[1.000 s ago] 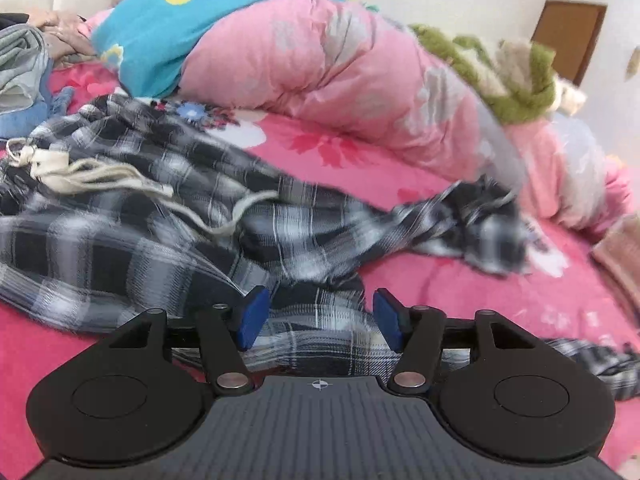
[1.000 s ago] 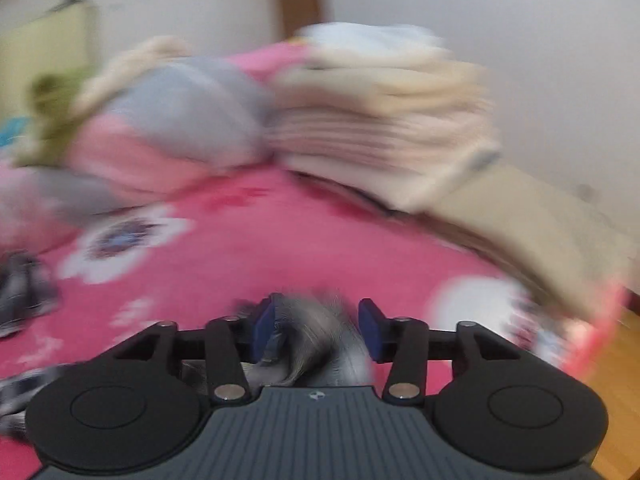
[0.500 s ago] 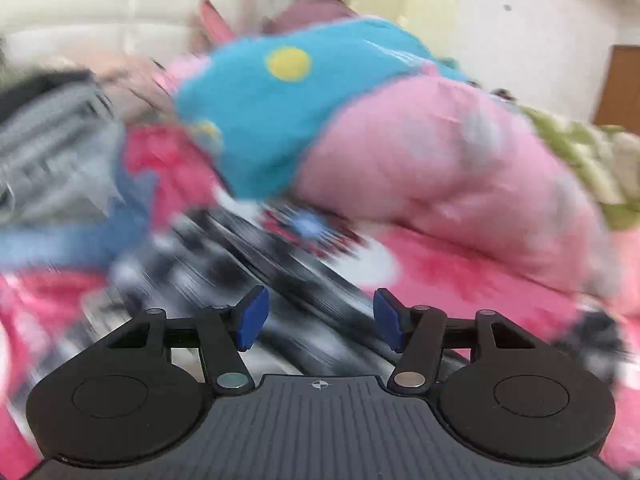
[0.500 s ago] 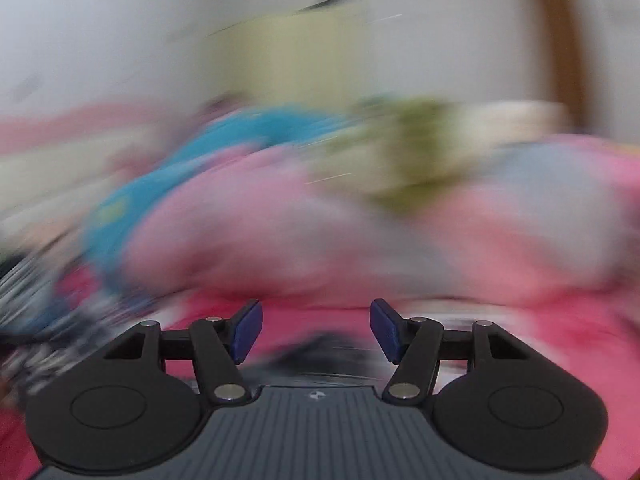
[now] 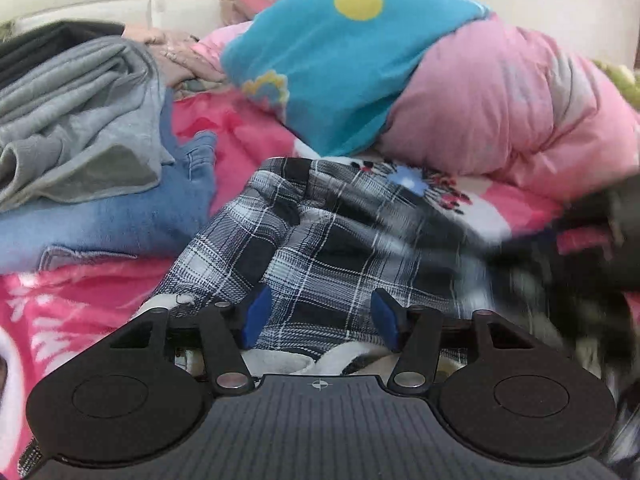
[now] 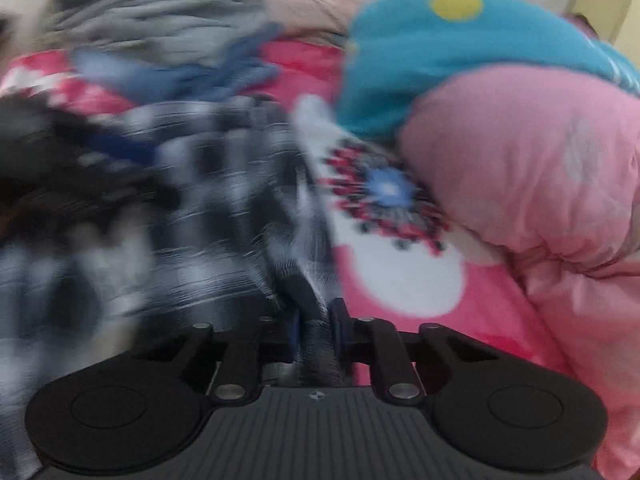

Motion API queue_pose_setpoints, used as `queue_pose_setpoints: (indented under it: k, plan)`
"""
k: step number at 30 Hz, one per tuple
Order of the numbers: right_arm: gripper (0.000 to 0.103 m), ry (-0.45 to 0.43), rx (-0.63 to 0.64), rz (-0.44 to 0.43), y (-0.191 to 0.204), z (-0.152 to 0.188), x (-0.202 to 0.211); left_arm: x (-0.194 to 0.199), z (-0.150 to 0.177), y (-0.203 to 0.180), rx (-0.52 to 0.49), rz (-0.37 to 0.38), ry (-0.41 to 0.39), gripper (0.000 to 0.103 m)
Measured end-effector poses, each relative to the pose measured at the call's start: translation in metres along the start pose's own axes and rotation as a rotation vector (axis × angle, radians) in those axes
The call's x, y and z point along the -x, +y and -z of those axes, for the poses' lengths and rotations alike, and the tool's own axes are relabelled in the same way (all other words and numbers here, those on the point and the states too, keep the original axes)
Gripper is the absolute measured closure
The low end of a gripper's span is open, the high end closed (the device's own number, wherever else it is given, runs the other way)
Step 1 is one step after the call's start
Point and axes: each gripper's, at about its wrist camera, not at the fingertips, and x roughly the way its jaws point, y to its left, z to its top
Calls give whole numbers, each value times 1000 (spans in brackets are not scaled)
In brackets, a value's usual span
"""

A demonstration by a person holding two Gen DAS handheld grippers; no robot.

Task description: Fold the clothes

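Left wrist view, far left: grey garment [image 5: 76,128] sat heaped on a folded blue denim piece [image 5: 112,220], both on the pink floral bedspread [image 5: 72,300]. A dark item behind the grey one was cut off by the frame edge; couldn't identify it.

Centre: black-and-white plaid garment [image 5: 320,240] lay on the bedspread, just right of the denim. Left gripper [image 5: 318,318] was spread wide, blue pads apart, with plaid fabric lying between and under the fingers but not pinched. White fleecy lining showed at the near edge, partly hidden by the gripper body.

Behind: teal blanket [image 5: 344,60] with a yellow dot, lying against a pink quilt [image 5: 500,112].

Right side of that view: plaid smeared by motion blur; a dark shape at the right edge was unreadable.

Right wrist view was heavily blurred on its left half; plaid garment [image 6: 180,208] was only recognisable by its pattern. Right gripper [image 6: 316,338] was clenched on a bunched ridge of the plaid fabric, fingers nearly together with cloth between. Bedspread flower print [image 6: 388,192] and pink quilt [image 6: 540,168] were sharper on the right. Garment's full outline couldn't be made out in either view.
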Motion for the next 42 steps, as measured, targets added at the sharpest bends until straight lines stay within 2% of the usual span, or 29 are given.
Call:
queue_pose_setpoints:
  k: [5,9,10,11,14,16,17,18,20,21,23,24,25,29,31,35,37,38,40,42]
  plan:
    - [88,-35,-261,55,-64,-15,-26,-2,3,0,-20,-8,4,48]
    - [87,-16,-306,203,-81,-16,-35,0,1,3,1,-2,8,48]
    - [87,-36,-347,201,-87,-18,-29,1,0,4,10,2,10,48]
    - [86,-66,-383,168,-92,-21,-21,1,-1,5,19,6,12,48]
    - [80,-115,-382,2,-94,-40,-13,3,-1,8,42,12,7,48]
    - [47,-81,-365,-117,-91,-55,-26,5,-2,9,57,19,-2,48]
    - [42,-56,-354,-172,-87,-63,-35,6,-2,10,64,23,-7,48]
    - [40,-30,-360,-192,-86,-68,-45,6,-2,10,69,26,-7,48]
    - [39,20,-372,-231,-83,-78,-64,6,-3,12,79,32,-8,48]
    - [40,46,-378,-250,-82,-83,-74,6,-3,13,84,35,-9,48]
    - [58,71,-403,-300,-78,-83,-83,7,-3,15,94,41,-10,48]
    - [92,78,-399,-317,-74,-82,-83,7,-4,15,98,44,-10,48]
    - [102,56,-372,-323,-70,-84,-77,7,-4,16,104,47,-11,48]
    - [102,-111,-244,-364,-43,-77,-17,6,-5,28,189,64,-7,50]
    - [102,-146,-172,-390,-26,-68,4,6,-6,34,229,76,-6,51]
    - [101,-136,-102,-432,-12,-45,23,6,-5,29,216,58,-6,51]
    - [100,-126,-117,-519,-18,-42,24,6,-6,29,222,60,-8,50]
    - [100,-136,-121,-535,-18,-40,26,6,-7,31,229,66,-9,50]
    - [100,-136,-85,-504,-16,-38,27,6,-6,32,238,70,-7,50]
    - [100,-157,-99,-466,-21,-38,26,6,-6,30,227,61,-8,50]
